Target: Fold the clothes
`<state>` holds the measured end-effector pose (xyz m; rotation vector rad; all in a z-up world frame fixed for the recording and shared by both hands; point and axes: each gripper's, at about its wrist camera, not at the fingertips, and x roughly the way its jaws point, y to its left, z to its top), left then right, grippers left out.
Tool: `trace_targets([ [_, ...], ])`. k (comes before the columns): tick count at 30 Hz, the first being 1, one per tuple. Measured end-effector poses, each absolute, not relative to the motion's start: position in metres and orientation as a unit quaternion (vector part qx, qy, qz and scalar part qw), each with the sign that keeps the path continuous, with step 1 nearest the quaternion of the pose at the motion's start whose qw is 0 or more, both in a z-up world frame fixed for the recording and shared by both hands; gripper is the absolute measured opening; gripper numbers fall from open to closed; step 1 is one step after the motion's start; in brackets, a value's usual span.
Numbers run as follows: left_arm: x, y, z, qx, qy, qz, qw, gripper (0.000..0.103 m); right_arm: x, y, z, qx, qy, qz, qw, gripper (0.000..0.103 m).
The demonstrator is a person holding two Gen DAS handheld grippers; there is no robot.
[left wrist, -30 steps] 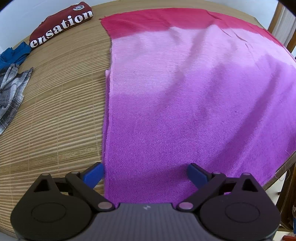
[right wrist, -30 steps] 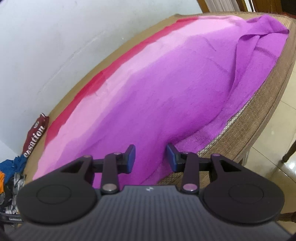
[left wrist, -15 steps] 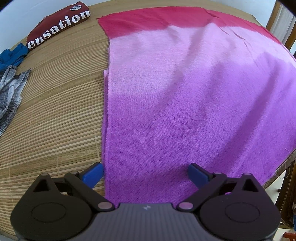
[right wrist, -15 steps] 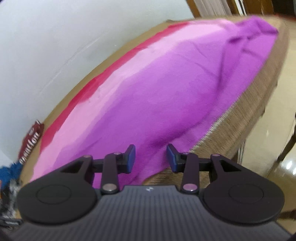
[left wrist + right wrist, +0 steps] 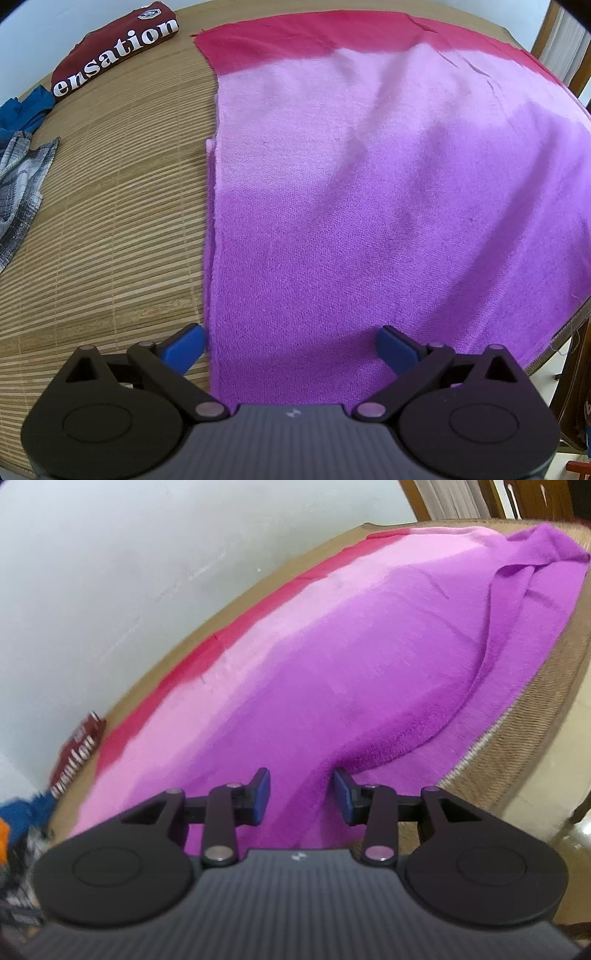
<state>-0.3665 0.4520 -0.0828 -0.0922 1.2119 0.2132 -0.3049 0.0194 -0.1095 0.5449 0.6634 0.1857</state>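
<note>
Purple-pink cloth [image 5: 369,221] lies spread across your counter [image 5: 110,221], frame centre to right | left claw [image 5: 291,345] wide open, empty, straddling near left corner for a grab | right claw [image 5: 301,794] part-open, empty, at cloth's lower-right edge fold.

Bare bamboo mat [image 5: 110,229] lies free at nine o'clock of the purple cloth [image 5: 369,221]. At eleven o'clock a folded maroon shirt [image 5: 114,48], blue garment [image 5: 26,110] and plaid garment [image 5: 18,184] crowd the mat's edge.
</note>
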Motion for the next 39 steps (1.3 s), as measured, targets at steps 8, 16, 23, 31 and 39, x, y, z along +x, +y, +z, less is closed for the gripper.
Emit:
trace_targets([
  [8, -0.366, 0.453, -0.083, -0.047, 0.568, 0.102, 0.816, 0.102, -0.312, 0.022, -0.121, 0.304, 0.332, 0.107, 0.886, 0.04],
  [16, -0.364, 0.453, -0.084, -0.044, 0.571, 0.1, 0.814, 0.103, -0.312, 0.031, -0.122, 0.32, 0.338, 0.119, 0.877, 0.038],
  [23, -0.365, 0.454, -0.085, -0.047, 0.568, 0.1, 0.815, 0.103, -0.328, 0.018, -0.097, 0.269, 0.316, 0.054, 0.908, 0.004],
  [31, -0.364, 0.453, -0.085, -0.043, 0.571, 0.097, 0.814, 0.103, -0.334, 0.007, -0.112, 0.25, 0.351, 0.024, 0.902, 0.006],
  [39, -0.344, 0.414, -0.066, -0.023, 0.558, 0.105, 0.823, 0.088, -0.33, -0.004, -0.102, 0.217, 0.372, 0.048, 0.901, 0.032],
])
